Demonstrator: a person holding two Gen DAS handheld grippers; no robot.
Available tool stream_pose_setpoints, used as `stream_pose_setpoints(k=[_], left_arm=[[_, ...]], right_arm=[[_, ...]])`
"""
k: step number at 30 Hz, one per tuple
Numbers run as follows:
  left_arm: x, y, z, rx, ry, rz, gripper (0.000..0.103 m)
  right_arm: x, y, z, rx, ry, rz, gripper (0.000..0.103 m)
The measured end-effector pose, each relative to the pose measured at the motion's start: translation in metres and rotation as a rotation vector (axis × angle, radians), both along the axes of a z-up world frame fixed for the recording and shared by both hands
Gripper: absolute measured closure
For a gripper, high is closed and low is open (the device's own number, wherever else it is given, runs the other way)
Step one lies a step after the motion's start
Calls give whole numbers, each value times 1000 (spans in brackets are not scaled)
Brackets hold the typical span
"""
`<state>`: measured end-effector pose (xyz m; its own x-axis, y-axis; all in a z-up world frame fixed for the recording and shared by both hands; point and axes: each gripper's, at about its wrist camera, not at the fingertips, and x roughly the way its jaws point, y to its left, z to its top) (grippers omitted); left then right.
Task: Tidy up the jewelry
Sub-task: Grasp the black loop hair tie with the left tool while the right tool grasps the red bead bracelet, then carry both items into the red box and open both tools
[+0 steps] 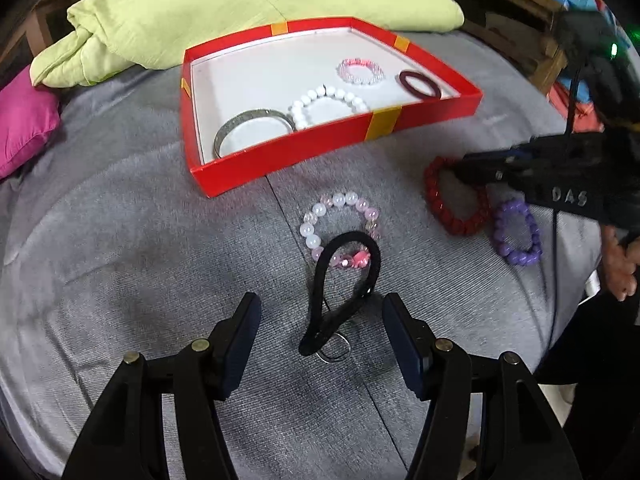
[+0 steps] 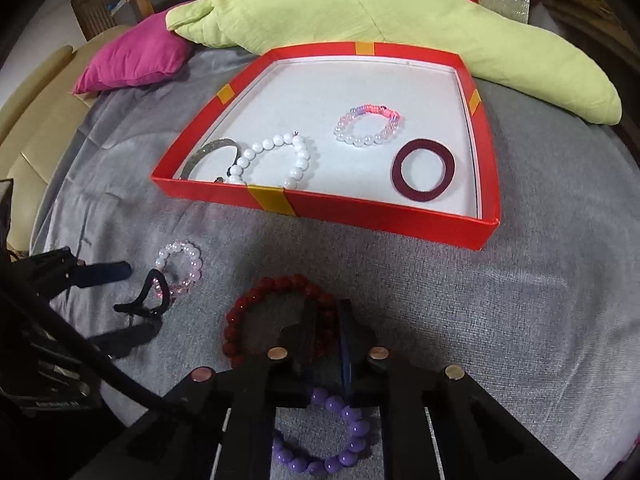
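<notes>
A red box (image 1: 280, 152) (image 2: 360, 208) on the grey cover holds a silver bangle (image 1: 240, 124), a white bead bracelet (image 1: 316, 104) (image 2: 298, 156), a pink bead bracelet (image 1: 360, 72) (image 2: 366, 138) and a maroon ring (image 1: 420, 84) (image 2: 423, 170). My left gripper (image 1: 320, 328) is open around a black hair tie (image 1: 344, 288) that overlaps a pale pink bead bracelet (image 1: 320, 216) (image 2: 188, 272). My right gripper (image 2: 328, 332) (image 1: 472, 168) is shut on a red bead bracelet (image 2: 248, 312) (image 1: 436, 196). A purple bead bracelet (image 2: 344, 440) (image 1: 516, 232) lies under it.
A lime green cushion (image 1: 240, 12) (image 2: 400, 20) lies behind the box. A magenta pillow (image 1: 20, 120) (image 2: 136, 56) is at the left. Wooden shelves (image 1: 520, 8) stand at the back right. A small clear ring (image 1: 334, 350) lies by the hair tie.
</notes>
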<state>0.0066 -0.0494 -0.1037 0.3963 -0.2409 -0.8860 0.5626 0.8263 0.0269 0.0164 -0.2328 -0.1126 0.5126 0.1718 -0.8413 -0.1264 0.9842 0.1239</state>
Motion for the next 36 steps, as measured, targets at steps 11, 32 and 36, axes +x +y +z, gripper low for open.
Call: stream_pose_setpoints(k=[11,32,36], left_arm=[[-11,-4,5,-55,-3,-35,87],[4,45,46,-157,-158,127,93],[9,47,50,-143,-191,178,93]], right_arm=[[11,-16,6,110,-9,-89,93],[4,-29,35,334,-101,-55,93],[0,-27,42,344,-131,-41,93]])
